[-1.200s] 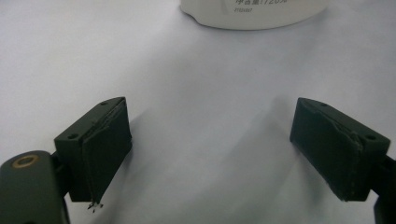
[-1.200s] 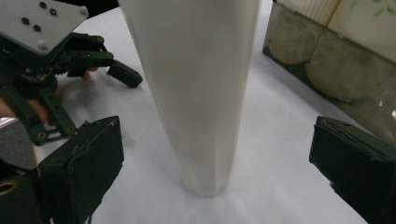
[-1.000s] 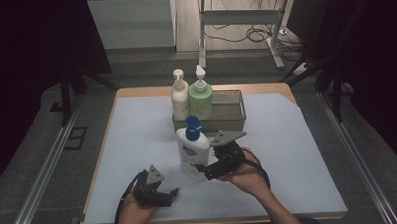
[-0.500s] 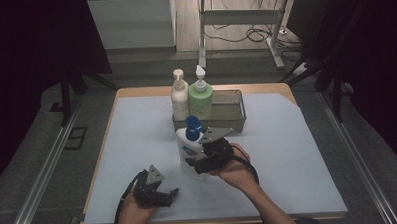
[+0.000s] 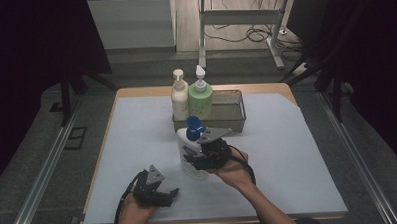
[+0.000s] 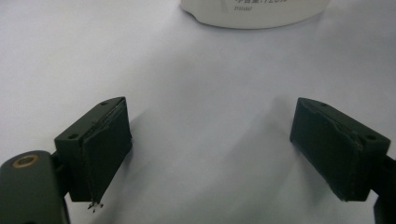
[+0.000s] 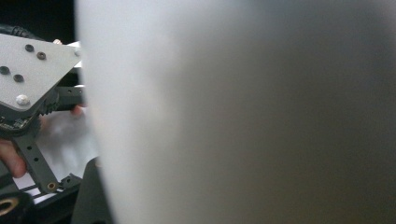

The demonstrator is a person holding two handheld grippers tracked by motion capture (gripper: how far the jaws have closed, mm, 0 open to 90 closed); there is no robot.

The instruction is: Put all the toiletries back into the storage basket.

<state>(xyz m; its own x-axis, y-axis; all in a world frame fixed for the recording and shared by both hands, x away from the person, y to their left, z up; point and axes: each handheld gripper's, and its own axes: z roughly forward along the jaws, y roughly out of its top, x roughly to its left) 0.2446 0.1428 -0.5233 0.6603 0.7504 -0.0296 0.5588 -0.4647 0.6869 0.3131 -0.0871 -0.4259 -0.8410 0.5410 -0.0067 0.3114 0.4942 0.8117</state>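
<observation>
A white bottle [image 5: 187,148] with a blue cap [image 5: 194,125] stands on the white mat near the middle of the table. My right gripper [image 5: 194,160] reaches in from the right, and its jaws have just been closing with the bottle's lower body between them. In the right gripper view the bottle [image 7: 257,112] is very close and one dark jaw lies against its side. My left gripper [image 5: 170,195] rests open on the mat at the front left, nothing between its jaws [image 6: 210,154]. The bottle's base [image 6: 254,11] lies ahead of it.
A grey metal tray [image 5: 233,122] sits behind the bottle. A cream pump bottle [image 5: 179,98] and a green pump bottle [image 5: 201,101] stand at its left end. The white mat [image 5: 298,153] covers the wooden table, with bare mat to the right.
My right gripper has slid left around the white bottle's body and its jaws have narrowed on it. The left gripper has stayed put.
</observation>
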